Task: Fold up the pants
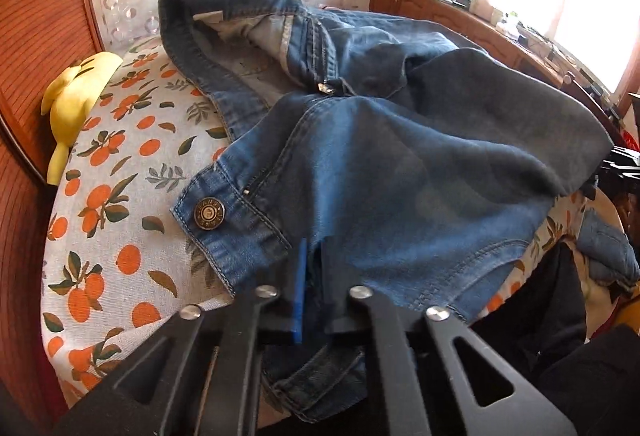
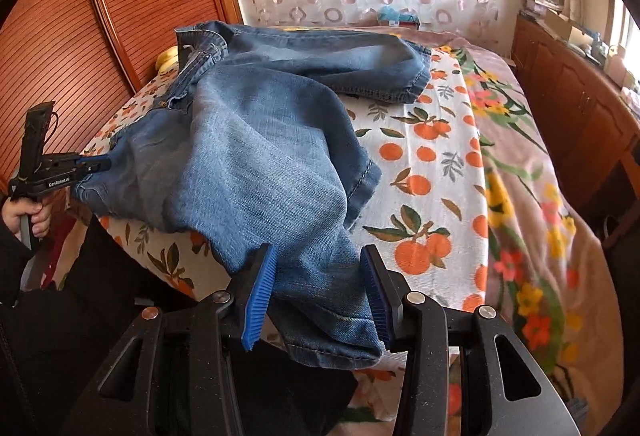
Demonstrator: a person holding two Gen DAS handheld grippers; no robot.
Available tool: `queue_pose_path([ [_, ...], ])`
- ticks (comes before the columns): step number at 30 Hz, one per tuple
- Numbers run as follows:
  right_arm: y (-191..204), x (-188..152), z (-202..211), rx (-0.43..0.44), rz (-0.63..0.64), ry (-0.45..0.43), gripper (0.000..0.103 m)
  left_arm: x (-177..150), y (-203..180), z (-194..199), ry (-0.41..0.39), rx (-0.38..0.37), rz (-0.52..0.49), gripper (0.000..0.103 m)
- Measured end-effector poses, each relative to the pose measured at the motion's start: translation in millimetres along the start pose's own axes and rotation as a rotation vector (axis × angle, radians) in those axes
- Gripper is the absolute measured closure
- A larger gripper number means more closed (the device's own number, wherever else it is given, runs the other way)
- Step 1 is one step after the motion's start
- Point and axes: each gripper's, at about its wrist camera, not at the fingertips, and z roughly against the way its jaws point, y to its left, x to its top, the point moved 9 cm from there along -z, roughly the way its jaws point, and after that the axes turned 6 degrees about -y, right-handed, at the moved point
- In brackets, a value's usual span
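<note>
My left tongs (image 1: 310, 276) pinch the jeans' (image 2: 256, 156) waist; right tongs (image 2: 320, 296) straddle the near leg, half open, unclamped.

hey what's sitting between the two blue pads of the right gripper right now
A bunched leg end of the jeans lies between the right gripper's pads, which stand apart; the right wrist view shows it.

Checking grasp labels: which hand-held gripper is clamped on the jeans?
The left hand-held gripper, shut on the jeans waistband; the right hand-held gripper only straddles a leg, pads apart.
</note>
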Motion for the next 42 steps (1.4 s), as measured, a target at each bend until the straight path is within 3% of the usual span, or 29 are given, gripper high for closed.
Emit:
queue_pose_path([
  [1, -0.9, -1.0, -1.3, 0.004, -0.004, -0.001, 0.061, 0.1, -1.3, 3.0, 0.000, 0.005, -0.004, 0.098],
  [2, -0.9, -2.1, -2.9, 0.007, -0.006, 0.000, 0.076, 0.5, -3.1, 6.1, -0.001, 0.007, -0.011, 0.098],
  [4, -3.1, -4.7, -4.7, 0.016, -0.006, 0.002, 0.094, 1.8, -4.7, 14.2, -0.013, 0.008, -0.011, 0.099],
  [5, -4.6, -2.9, -3.0, 0.011, -0.007, -0.013, 0.097, 3.9, -5.3, 20.0, -0.024, 0.010, -0.010, 0.099],
  [10, -7.0, 10.8, 18.9, -0.001, -0.028, -0.113, 0.099, 30.4, -10.3, 57.8, -0.111, 0.018, -0.021, 0.100],
  [17, -8.2, 55.6, 66.6, -0.046, 0.021, -0.263, 0.100, 98.3, -16.6, 98.5, -0.242, 0.046, -0.094, 0.101],
  [31, -3.3, 131.6, 71.7, -0.128, 0.106, -0.372, 0.100, 194.8, 13.0, 105.0, -0.341, 0.146, -0.122, 0.101],
  [33, -0.8, 134.1, 70.5, -0.133, 0.112, -0.376, 0.100, 194.5, 19.4, 107.6, -0.333, 0.139, -0.113, 0.101],
  [36, 0.0, 111.4, 57.4, -0.112, 0.102, -0.333, 0.100, 170.0, 23.3, 107.5, -0.301, 0.151, -0.124, 0.101],
  [42, -3.3, 6.2, 18.3, -0.080, 0.045, -0.128, 0.100, 77.7, 16.7, 91.8, -0.160, 0.124, -0.134, 0.101],
])
